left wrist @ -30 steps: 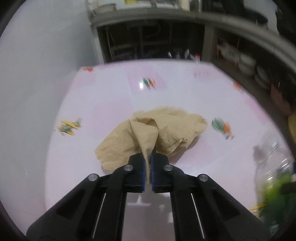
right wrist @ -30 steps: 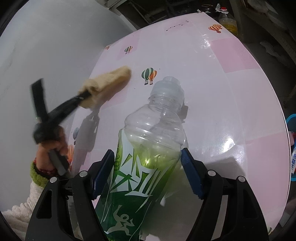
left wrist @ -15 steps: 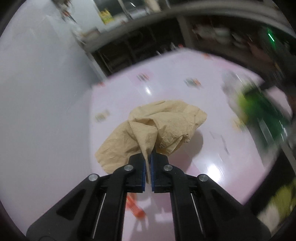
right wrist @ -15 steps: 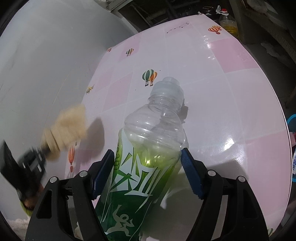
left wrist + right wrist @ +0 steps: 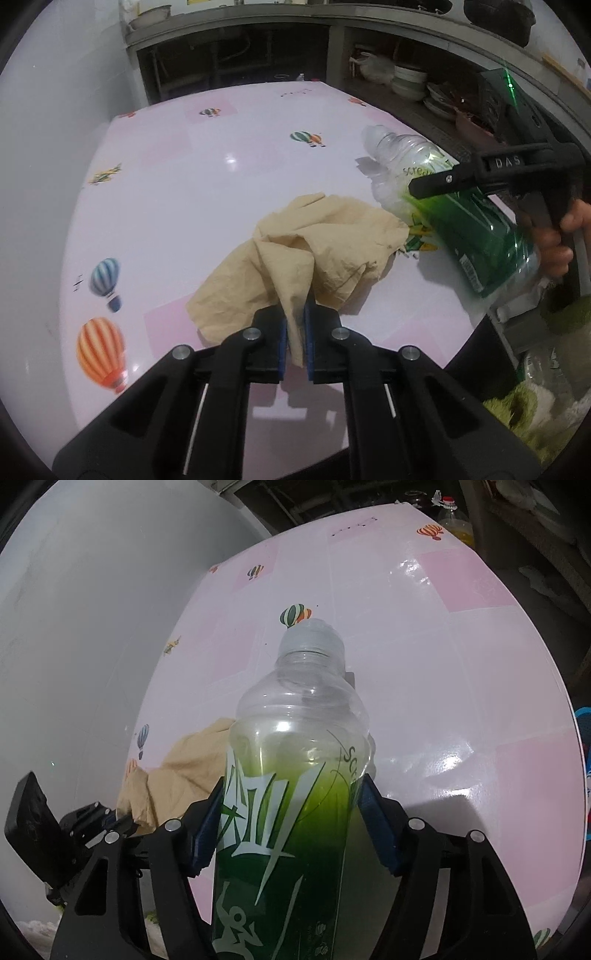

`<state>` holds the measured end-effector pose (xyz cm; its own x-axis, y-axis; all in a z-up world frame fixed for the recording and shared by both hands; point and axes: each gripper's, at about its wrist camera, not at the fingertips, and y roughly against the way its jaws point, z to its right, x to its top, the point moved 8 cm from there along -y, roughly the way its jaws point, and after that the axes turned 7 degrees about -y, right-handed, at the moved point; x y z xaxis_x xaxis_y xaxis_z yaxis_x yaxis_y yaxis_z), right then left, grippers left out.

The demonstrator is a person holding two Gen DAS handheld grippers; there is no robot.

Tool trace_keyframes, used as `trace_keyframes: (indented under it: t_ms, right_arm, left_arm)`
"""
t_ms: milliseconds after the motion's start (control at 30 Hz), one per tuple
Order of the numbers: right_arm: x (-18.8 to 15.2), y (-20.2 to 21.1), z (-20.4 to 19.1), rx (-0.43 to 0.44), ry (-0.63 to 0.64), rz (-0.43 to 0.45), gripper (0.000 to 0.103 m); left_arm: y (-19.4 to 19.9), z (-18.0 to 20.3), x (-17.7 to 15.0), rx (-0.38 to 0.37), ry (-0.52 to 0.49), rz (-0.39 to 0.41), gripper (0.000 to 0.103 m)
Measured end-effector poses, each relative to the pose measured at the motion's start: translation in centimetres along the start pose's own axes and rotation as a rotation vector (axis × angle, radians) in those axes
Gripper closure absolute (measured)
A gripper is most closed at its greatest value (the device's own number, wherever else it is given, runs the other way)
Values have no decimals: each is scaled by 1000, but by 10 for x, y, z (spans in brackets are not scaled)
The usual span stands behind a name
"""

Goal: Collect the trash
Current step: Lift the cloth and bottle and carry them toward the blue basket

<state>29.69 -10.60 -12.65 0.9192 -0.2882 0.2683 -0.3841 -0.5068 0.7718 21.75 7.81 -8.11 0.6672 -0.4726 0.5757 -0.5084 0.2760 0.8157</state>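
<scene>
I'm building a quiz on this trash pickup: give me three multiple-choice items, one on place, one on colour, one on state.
1. The crumpled tan paper napkin lies where, seen from the right wrist?
A left of the bottle
B right of the bottle
C on top of the bottle
2. The clear plastic bottle has a label of which colour?
A red
B green
C blue
3. The left gripper is
A wide open
B shut on nothing
C shut on the napkin

Key: A, the napkin shows left of the bottle; B, green label with white graphics; C, its blue pads pinch a fold of napkin.
</scene>
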Motion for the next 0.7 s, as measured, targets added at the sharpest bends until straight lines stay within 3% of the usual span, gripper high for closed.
trace_keyframes:
  t_ms: [233,567,600,667,700]
  right_arm:
    - [-8,-8,-20,-29,97,-57,37]
    - [-33,-19,-49,33,200,-149,37]
    - [-35,-19,-51,33,208,-152,37]
    - [-37,-20,-52,34,223,-159,37]
    - [-38,-20,-53,33,229,-160,37]
  left_arm:
    - [-8,7,9,-93,40,46,97]
    - [-19,13,36,-200,112,121,96]
    - [-23,13,37,-220,130,116,95]
    - [-30,11,40,-242,159,112,80]
    - [-34,10,40,-246,171,105,77]
